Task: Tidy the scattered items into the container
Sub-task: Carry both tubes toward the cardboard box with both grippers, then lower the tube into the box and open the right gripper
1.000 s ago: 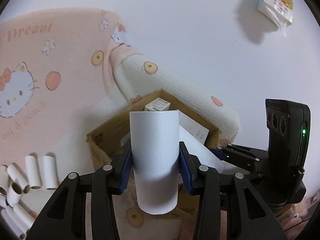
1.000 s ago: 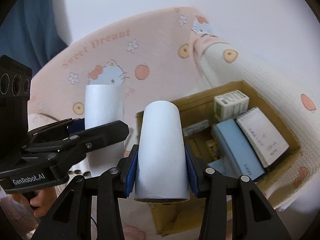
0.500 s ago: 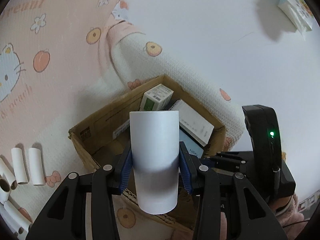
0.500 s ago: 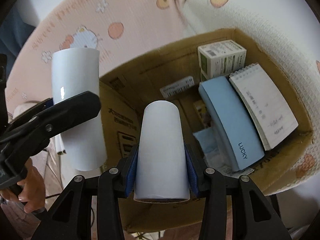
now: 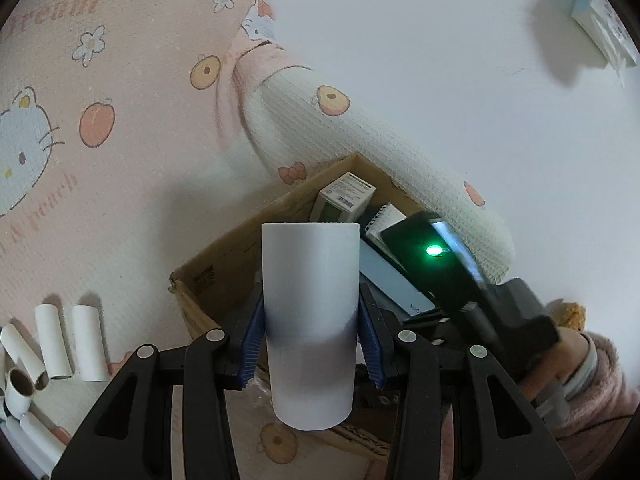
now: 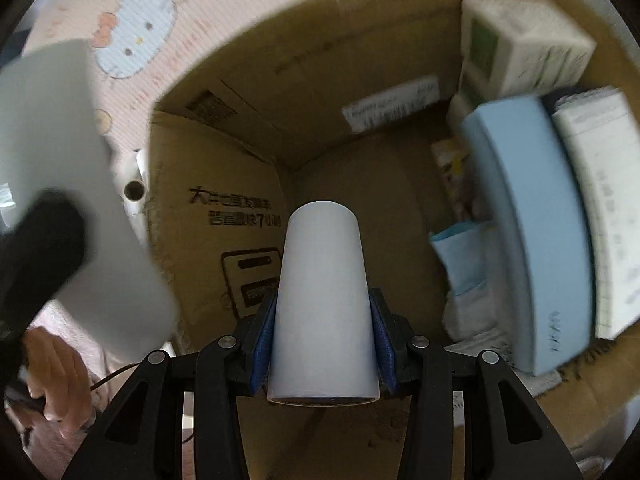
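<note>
My left gripper (image 5: 311,344) is shut on a white paper roll (image 5: 310,312), held upright just in front of the open cardboard box (image 5: 224,256). My right gripper (image 6: 322,344) is shut on another white roll (image 6: 322,304) and reaches inside the cardboard box (image 6: 224,216), above its bare brown floor. The left gripper's roll (image 6: 68,184) shows blurred at the left of the right wrist view. The right gripper's black body (image 5: 448,276) with a green light hangs over the box in the left wrist view.
The box holds a white-green carton (image 6: 516,48), a blue case (image 6: 532,232), a spiral notepad (image 6: 600,216) and tissues along its right side. Several white tubes (image 5: 52,344) lie on the pink Hello Kitty blanket (image 5: 100,120) at the left. A white wall stands behind.
My right gripper has dropped with its roll from above the box rim into the box. My left gripper with its roll has stayed near the box's front edge.
</note>
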The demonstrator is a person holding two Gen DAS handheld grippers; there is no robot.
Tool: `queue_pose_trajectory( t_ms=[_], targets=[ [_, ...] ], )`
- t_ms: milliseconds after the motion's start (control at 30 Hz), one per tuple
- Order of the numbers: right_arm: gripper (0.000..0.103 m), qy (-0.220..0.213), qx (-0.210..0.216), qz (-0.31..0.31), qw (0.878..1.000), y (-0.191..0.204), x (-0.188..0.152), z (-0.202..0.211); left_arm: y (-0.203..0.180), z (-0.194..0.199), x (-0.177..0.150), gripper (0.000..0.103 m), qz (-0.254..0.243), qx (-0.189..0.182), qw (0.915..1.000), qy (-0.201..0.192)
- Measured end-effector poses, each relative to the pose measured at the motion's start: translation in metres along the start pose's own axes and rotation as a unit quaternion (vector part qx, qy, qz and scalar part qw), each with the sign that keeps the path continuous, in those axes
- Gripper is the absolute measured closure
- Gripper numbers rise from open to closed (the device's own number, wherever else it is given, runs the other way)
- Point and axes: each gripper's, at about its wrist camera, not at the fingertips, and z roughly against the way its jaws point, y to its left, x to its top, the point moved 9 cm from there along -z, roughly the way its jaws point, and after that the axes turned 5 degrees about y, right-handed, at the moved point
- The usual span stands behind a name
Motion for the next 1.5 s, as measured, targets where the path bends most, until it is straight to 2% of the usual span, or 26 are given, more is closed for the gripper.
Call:
queue_pose_trajectory(
  t_ms=[133,433,667,967,1367,1500],
  targets=[
    [0.062,0.04,-0.005,-0.014,0.999,-0.009,0.002,-0.02,0.008,-0.001,0.003,0.056,0.019,-0.011,0.9998,0.004],
    [0.062,0.082,-0.049,-0.01,0.995,-0.021,0.003,-0.049,0.021,-0.002,0.008,0.056,0.039,-0.016,0.9991,-0.004],
    [0.062,0.114,-0.07,-0.025,0.991,-0.035,-0.005,-0.063,0.025,-0.001,0.011,0.056,0.038,0.002,0.9992,-0.005],
    [0.062,0.15,-0.071,-0.035,0.986,-0.045,-0.017,-0.067,0.03,-0.006,0.01,0.056,0.056,0.006,0.9984,0.0],
    [0.061,0.181,-0.06,-0.03,0.981,-0.052,-0.036,-0.057,0.024,-0.003,0.003,0.056,0.045,0.027,0.9986,0.006],
    [0.062,0.162,-0.048,-0.03,0.985,-0.054,-0.036,-0.054,0.026,-0.003,0.002,0.056,0.052,0.023,0.9984,0.007]
  ],
)
